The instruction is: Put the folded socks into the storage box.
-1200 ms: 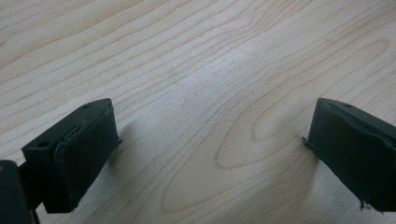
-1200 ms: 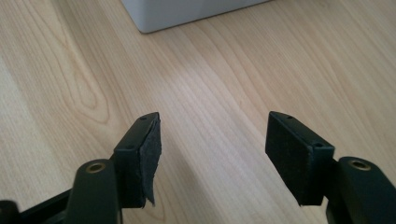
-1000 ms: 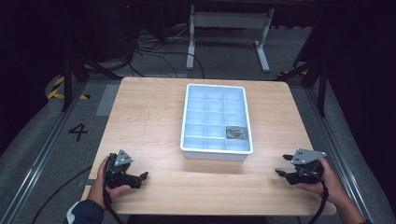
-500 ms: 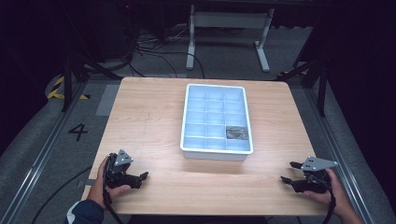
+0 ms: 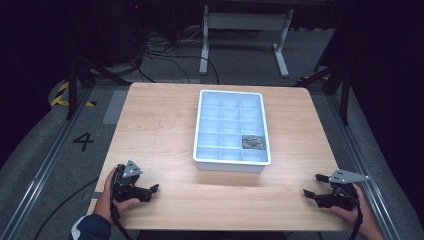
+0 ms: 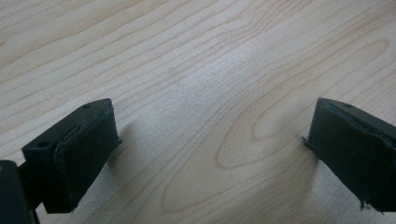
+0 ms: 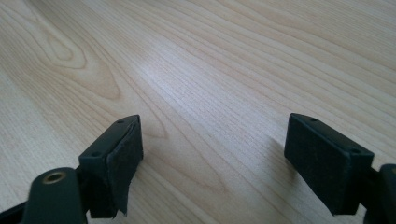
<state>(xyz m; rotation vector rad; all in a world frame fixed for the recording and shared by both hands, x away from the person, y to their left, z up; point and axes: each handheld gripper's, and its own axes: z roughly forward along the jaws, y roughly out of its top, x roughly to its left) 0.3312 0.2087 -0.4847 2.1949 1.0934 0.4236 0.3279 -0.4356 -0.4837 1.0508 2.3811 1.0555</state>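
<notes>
My right gripper [image 5: 316,185] is sliding back toward me: a second ago it was sitting a little higher up the counter's [image 5: 160,125] right edge, and now it is hanging at about the five o'clock corner, half off the near right rim, in my right hand [image 5: 357,212]. My left gripper [image 5: 150,189] is staying put at about seven o'clock, resting on the wood in my left hand [image 5: 107,197]. I am reading this as both hands pulling away to the near edge, so nothing is being handled right now and the tray is being left alone.

Both grippers are spread wide with nothing between the jaws. In the left gripper view and the right gripper view I am seeing just bare wood grain between the two black pads.

The tray [image 5: 231,165], white with pale blue compartments in three columns, is sitting a little to the right of the counter's middle, well apart from both grippers. One compartment is holding something: a small dark grey bundle [image 5: 253,142] is lying in the right column, second row from the near end. I cannot tell what it is. The other compartments are looking empty.
</notes>
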